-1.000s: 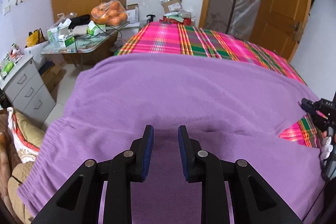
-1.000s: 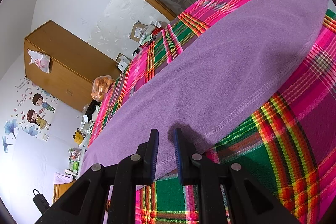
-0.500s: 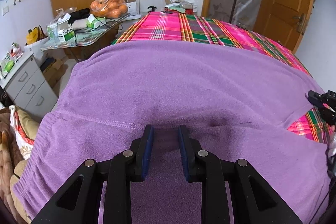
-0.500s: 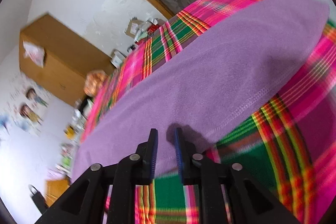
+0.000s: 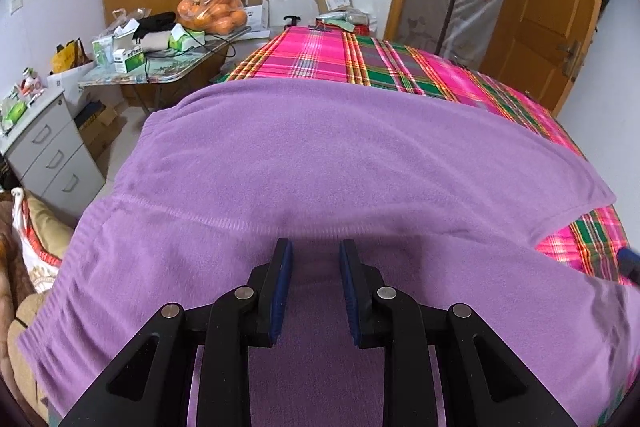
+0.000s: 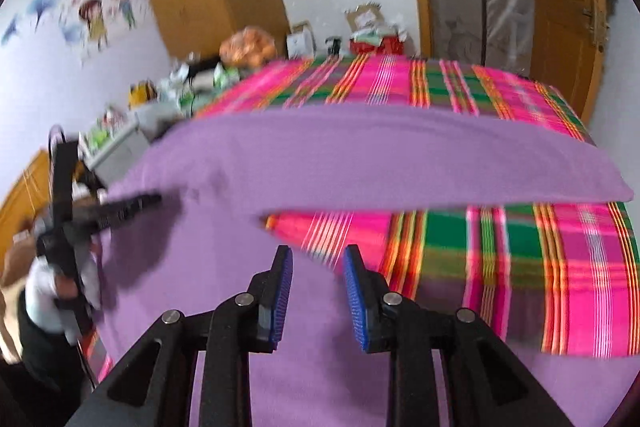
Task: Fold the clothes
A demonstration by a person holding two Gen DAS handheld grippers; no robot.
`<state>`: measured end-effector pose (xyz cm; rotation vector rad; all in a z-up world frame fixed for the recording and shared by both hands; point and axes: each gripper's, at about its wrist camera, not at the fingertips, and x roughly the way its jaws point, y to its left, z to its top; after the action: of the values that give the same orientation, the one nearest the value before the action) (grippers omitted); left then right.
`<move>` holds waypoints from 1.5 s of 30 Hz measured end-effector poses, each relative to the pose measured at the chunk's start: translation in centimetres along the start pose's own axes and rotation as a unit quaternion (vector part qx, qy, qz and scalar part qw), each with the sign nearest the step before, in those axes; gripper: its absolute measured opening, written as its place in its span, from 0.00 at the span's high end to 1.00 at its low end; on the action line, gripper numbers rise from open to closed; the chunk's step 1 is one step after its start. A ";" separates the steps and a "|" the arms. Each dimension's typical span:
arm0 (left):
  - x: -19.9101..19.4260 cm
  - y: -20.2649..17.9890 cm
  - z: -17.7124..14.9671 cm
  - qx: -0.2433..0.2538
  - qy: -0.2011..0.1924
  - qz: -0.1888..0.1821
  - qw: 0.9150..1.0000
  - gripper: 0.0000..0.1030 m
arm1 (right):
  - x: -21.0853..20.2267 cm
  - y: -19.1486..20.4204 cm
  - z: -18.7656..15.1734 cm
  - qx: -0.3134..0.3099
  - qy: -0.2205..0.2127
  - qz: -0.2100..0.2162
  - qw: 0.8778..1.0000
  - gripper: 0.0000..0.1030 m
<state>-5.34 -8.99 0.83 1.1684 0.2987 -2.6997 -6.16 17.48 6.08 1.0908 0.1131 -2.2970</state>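
Left wrist view: soft purple fleece trousers (image 5: pixel 360 155) lie spread across the bed's pink-and-green plaid sheet (image 5: pixel 340 55), one leg folded over, its seam just ahead of the left claw (image 5: pixel 315 255). Left claw parted, nothing between its pads. Right claw (image 6: pixel 318 259) likewise parted over the fabric, empty. Versus 0.5 s ago: right claw wider apart and swung level; its view is motion-blurred.

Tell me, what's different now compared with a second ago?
The right gripper swung from its tilted view to level, and its jaws opened wider, empty above the purple garment. The left gripper crept forward over the cloth, jaws apart as before. The garment stayed spread on the plaid bedsheet; neither gripper took hold.
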 end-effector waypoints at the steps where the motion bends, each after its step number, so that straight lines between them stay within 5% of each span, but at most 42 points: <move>1: -0.2 -0.3 -0.2 0.005 0.000 -0.002 1.000 0.76 | 0.3 0.4 -0.6 -0.007 0.013 -0.004 1.000 0.73; 10: 0.1 -1.5 -0.7 0.026 0.010 -0.001 1.000 0.76 | 2.7 1.3 -3.1 -0.025 0.047 -0.054 0.997 0.72; 16: 0.2 -1.9 -0.8 0.036 0.012 0.009 0.999 0.76 | 2.7 2.0 -3.8 -0.023 0.020 -0.046 0.998 0.52; 21: 0.2 -1.8 -0.8 0.034 0.012 0.007 0.999 0.76 | 3.2 3.1 -3.6 -0.046 0.025 -0.069 0.996 0.46; 45: 0.2 -2.2 -0.9 0.044 0.013 0.019 0.999 0.75 | 3.3 2.9 -3.6 -0.042 0.026 -0.056 0.997 0.39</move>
<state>-5.43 -6.64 0.29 1.2214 0.1619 -2.6918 -3.78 14.68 1.77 1.1274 0.2973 -2.3403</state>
